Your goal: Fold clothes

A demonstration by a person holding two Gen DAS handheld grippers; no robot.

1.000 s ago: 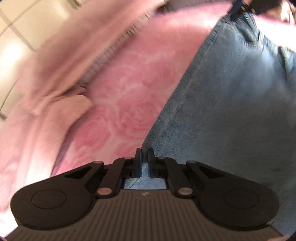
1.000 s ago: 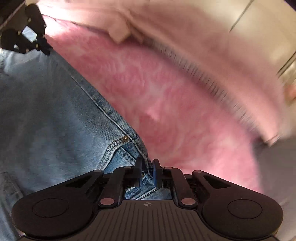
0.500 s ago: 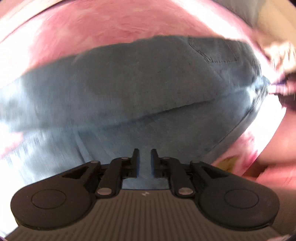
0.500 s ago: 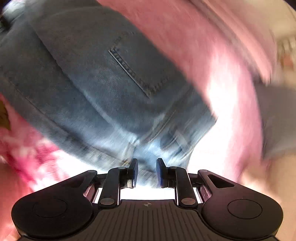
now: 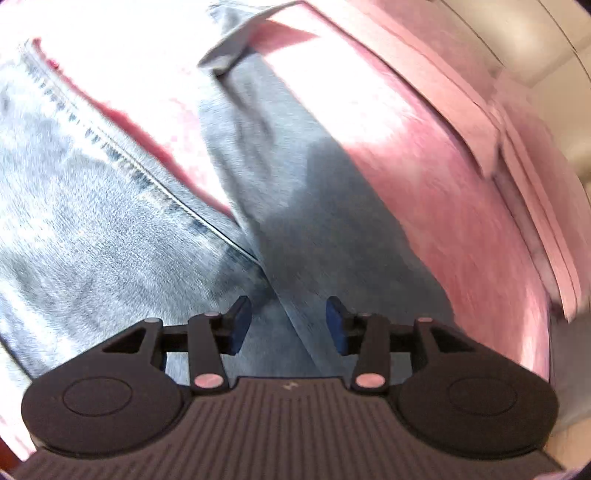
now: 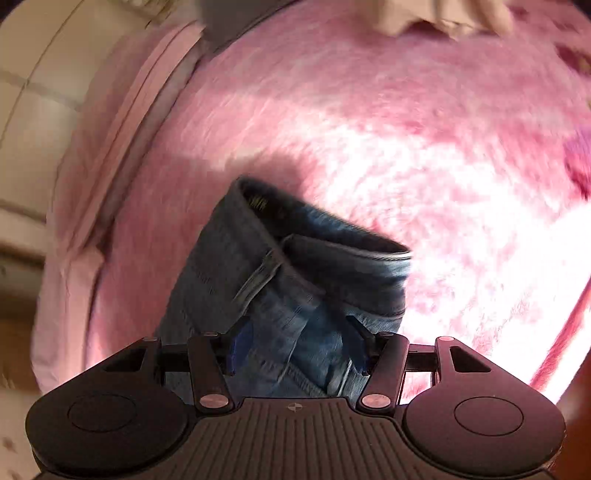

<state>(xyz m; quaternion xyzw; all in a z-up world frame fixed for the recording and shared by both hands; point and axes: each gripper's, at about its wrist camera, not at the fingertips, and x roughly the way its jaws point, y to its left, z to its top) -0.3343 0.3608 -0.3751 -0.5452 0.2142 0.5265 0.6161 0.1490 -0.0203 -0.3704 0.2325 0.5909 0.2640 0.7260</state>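
Blue jeans (image 5: 110,229) lie spread on a pink fleece blanket (image 5: 461,221), their two legs running away from me in the left wrist view. My left gripper (image 5: 286,321) hovers over the crotch seam; its jaws are opening and the pads stand clear of the denim. In the right wrist view the waistband end of the jeans (image 6: 295,266) lies bunched with a belt loop showing. My right gripper (image 6: 295,347) is just above it, jaws opening wide, cloth beneath them but not pinched.
The rose-patterned pink blanket (image 6: 424,155) covers the bed. A paler pink sheet edge (image 6: 122,122) runs along its side, with a tiled floor (image 6: 33,96) beyond. A beige cloth (image 6: 424,14) lies at the far edge of the bed.
Both grippers held the jeans shut a second ago, swung and rolled with them across the blanket, and have now let go with jaws parted. The jeans lie laid out.
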